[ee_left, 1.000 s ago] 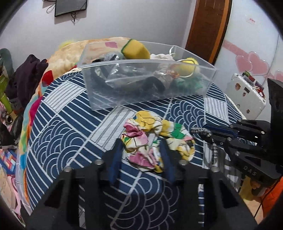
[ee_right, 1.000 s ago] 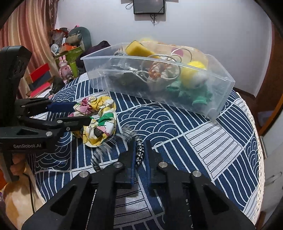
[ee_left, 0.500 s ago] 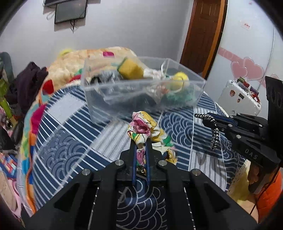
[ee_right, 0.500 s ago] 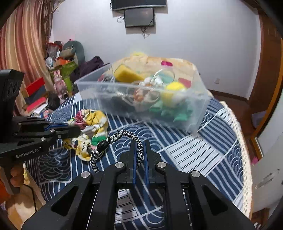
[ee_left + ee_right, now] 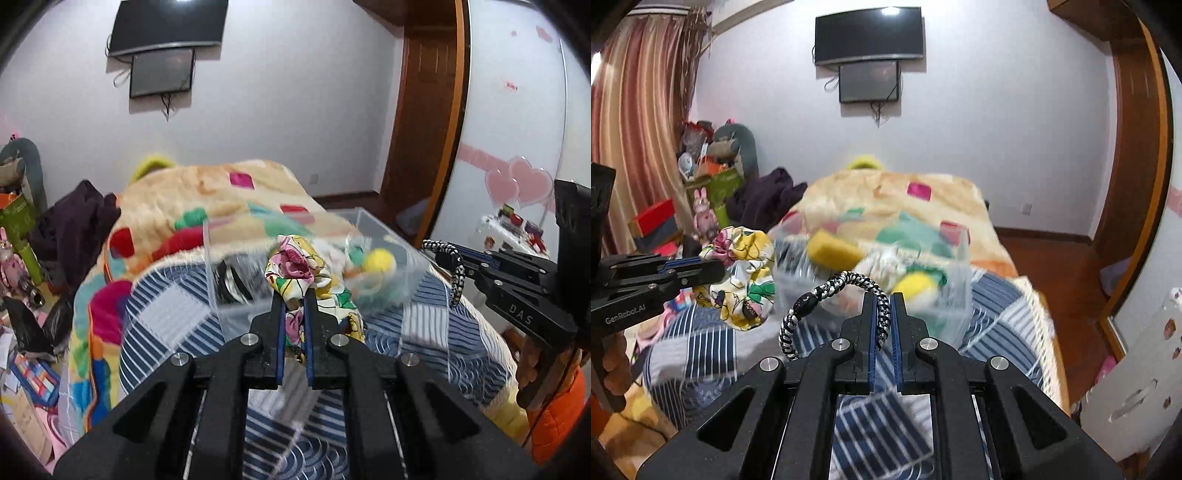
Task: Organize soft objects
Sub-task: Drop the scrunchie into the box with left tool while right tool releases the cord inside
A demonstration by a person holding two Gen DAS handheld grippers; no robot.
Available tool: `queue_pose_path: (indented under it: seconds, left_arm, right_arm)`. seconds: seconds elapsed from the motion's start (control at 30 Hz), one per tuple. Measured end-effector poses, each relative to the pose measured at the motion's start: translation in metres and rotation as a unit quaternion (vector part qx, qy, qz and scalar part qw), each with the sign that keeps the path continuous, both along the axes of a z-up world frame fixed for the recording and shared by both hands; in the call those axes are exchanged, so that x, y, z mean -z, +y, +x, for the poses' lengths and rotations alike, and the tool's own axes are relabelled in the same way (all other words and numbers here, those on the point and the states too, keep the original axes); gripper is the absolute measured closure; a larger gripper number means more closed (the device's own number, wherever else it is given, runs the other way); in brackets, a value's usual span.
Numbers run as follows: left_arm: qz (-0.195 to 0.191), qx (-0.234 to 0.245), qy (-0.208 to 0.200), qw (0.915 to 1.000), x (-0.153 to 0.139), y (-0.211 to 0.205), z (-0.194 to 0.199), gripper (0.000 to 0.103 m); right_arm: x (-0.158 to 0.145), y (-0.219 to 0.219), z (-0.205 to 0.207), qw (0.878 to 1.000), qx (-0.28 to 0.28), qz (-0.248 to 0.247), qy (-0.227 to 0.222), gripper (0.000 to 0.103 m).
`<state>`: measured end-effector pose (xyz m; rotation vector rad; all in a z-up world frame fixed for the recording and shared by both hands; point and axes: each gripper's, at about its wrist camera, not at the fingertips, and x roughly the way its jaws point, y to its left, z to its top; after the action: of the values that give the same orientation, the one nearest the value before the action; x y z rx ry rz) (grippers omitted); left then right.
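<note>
My left gripper point(image 5: 293, 295) has its fingers point(image 5: 277, 325) clamped on the floral scrunchie point(image 5: 306, 271), lifted before the clear bin point(image 5: 236, 314) on the bed. At right, the right gripper point(image 5: 454, 254) pinches a black-and-white hair tie point(image 5: 457, 275).

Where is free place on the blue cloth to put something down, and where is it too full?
Bare striped cloth lies between the clear bin and both grippers, and to the bin's right up to the fringed edge. The bin itself is crowded: yellow sponge, yellow ball, other soft things.
</note>
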<state>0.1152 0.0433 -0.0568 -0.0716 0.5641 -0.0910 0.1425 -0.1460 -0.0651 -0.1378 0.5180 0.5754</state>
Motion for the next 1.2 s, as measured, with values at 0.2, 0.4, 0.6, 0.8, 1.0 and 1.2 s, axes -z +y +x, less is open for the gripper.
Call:
queue_pose_path:
  seconds: [0.2, 0.4, 0.6, 0.8, 1.0, 1.2]
  left_arm:
    - [0.001, -0.025, -0.011, 0.9996, -0.008, 0.014, 0.027, 0.095]
    - [0.018, -0.039, 0.003, 0.9991, 0.007, 0.018, 0.050, 0.095]
    - [0.020, -0.047, 0.036, 0.9981, 0.036, 0.022, 0.073, 0.095]
    - [0.033, -0.040, 0.052, 0.9973, 0.048, 0.022, 0.076, 0.094]
    - [0.017, -0.031, 0.057, 0.9978, 0.044, 0.025, 0.072, 0.083]
    - [0.019, -0.031, 0.048, 0.9982, 0.038, 0.022, 0.061, 0.067]
  right_arm:
    - [-0.013, 0.012, 0.014, 1.000, 0.011, 0.010, -0.022, 0.096]
    - [-0.014, 0.023, 0.037, 0.999, 0.030, 0.009, -0.021, 0.096]
    - [0.000, 0.045, 0.053, 0.999, 0.044, -0.015, -0.001, 0.096]
    - [0.016, 0.056, 0.066, 0.999, 0.019, -0.032, 0.035, 0.096]
    - [0.024, 0.061, 0.068, 0.997, 0.015, -0.052, 0.050, 0.096]
    - [0.023, 0.056, 0.066, 0.997, 0.008, -0.055, 0.060, 0.087]
